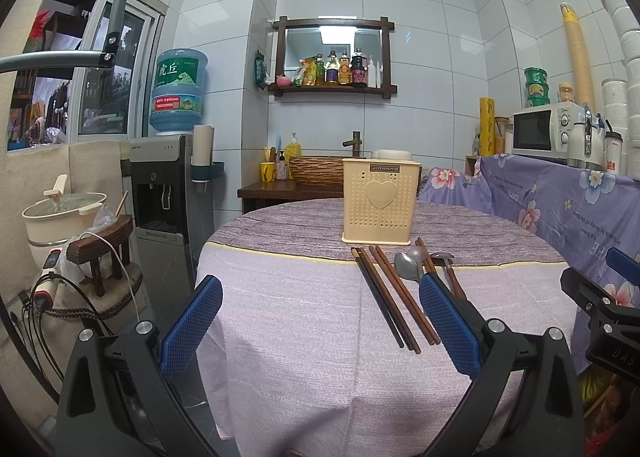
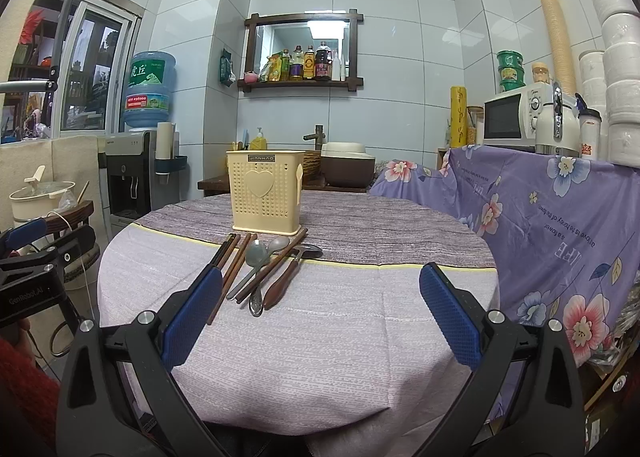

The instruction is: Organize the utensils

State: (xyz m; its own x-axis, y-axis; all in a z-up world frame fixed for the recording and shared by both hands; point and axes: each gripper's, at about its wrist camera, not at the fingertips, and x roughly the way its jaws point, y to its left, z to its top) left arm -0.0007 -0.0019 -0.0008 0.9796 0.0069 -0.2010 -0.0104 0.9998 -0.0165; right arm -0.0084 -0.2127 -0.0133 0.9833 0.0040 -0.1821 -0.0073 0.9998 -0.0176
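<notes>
A cream perforated utensil holder (image 1: 377, 201) with a heart stands upright on the round table; it also shows in the right wrist view (image 2: 266, 190). In front of it lie dark wooden chopsticks (image 1: 387, 297), metal spoons (image 1: 409, 265) and wood-handled utensils (image 1: 451, 277). The right wrist view shows the same chopsticks (image 2: 230, 261), spoons (image 2: 261, 257) and a wood-handled utensil (image 2: 286, 281). My left gripper (image 1: 320, 321) is open and empty, above the table's near edge, left of the utensils. My right gripper (image 2: 320, 321) is open and empty, right of the utensils.
The table carries a pale lilac cloth (image 2: 340, 337) with a darker band at the back. A counter draped in purple floral cloth (image 2: 560, 225) stands right, with a microwave (image 2: 512, 117). A water dispenser (image 1: 168, 193) and a cooker (image 1: 60, 217) stand left.
</notes>
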